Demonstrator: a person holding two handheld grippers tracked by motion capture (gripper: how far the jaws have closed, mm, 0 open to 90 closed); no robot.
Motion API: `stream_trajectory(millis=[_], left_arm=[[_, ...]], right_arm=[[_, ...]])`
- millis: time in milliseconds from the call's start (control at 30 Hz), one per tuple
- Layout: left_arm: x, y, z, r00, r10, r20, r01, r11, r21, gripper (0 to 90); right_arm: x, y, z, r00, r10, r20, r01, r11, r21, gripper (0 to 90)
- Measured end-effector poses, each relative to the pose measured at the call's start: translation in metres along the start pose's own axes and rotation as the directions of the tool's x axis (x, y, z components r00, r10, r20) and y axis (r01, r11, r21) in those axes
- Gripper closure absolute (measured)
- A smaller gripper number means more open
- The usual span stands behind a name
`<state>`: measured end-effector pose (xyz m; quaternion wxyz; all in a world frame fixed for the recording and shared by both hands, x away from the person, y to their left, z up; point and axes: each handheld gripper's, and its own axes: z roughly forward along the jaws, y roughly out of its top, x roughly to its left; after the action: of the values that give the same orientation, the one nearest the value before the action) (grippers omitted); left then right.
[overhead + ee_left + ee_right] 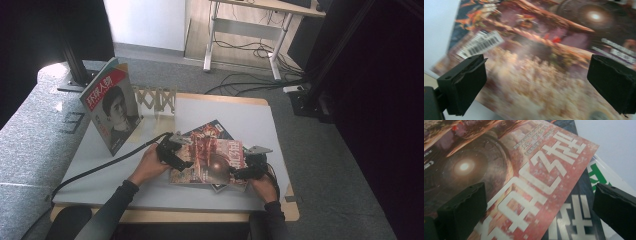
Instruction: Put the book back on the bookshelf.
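Hovering: both grippers are sitting over the stack of magazines with nothing gripped.
Left gripper (176,148): jaws are standing wide, pads clear of the cover; it is resting at the left edge of the top magazine (212,162), near the barcode (480,43).
Right gripper (247,167): jaws are likewise spread wide, holding nothing; it is sitting over the right edge of the same cover, by the large white title characters (534,182).
Top magazine: it is lying flat on the table (100,155), skewed across a darker magazine (216,126) underneath; a third one with green print (599,176) is peeking out at the bottom right.
Upright magazine (111,105): it is standing well apart at the far left, next to a wooden rack (157,100).
Risk, wrong layer: the edges are lying tight together, so a jaw is likely digging under two covers instead of one and lifting the pair.
Risk, sliding: glossy paper on a smooth top; a one-sided push is probably shoving the stack towards the near edge rather than raising it.
Risk, creasing: pinching only a corner is likely bending or tearing the cover.
Risk, uneven lift: hands rising out of step would be twisting the magazine and fanning its pages.
Risk, cable: the left cable (110,162) is trailing across the table and could be dragging against the upright magazine.
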<state>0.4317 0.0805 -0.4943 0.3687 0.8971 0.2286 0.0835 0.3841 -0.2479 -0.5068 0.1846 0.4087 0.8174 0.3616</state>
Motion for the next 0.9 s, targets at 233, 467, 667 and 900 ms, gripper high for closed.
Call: stream_trajectory(millis=[233,467,667,900], left_arm=[[0.015,0.015,0.010,0.9997,-0.008,-0.024,0.008,0.9999,-0.010,2.9],[0.023,0.023,0.022,0.9993,-0.012,-0.036,0.011,0.9999,-0.013,3.5],[0.030,0.024,0.032,0.9990,-0.024,-0.037,0.024,0.9996,-0.013,3.4],[0.032,0.026,0.039,0.9989,-0.046,-0.009,0.045,0.9988,-0.017,3.5]], right_arm=[[0.005,-0.011,-0.010,0.9998,0.012,-0.014,-0.012,1.000,-0.006,0.0],[0.010,-0.021,-0.020,0.9997,0.014,-0.023,-0.014,1.000,-0.007,0.0],[0.014,-0.026,-0.025,0.9993,0.011,-0.036,-0.011,1.000,-0.006,0.0],[0.018,-0.029,-0.029,0.9984,0.001,-0.056,-0.001,1.000,-0.003,0.0]])
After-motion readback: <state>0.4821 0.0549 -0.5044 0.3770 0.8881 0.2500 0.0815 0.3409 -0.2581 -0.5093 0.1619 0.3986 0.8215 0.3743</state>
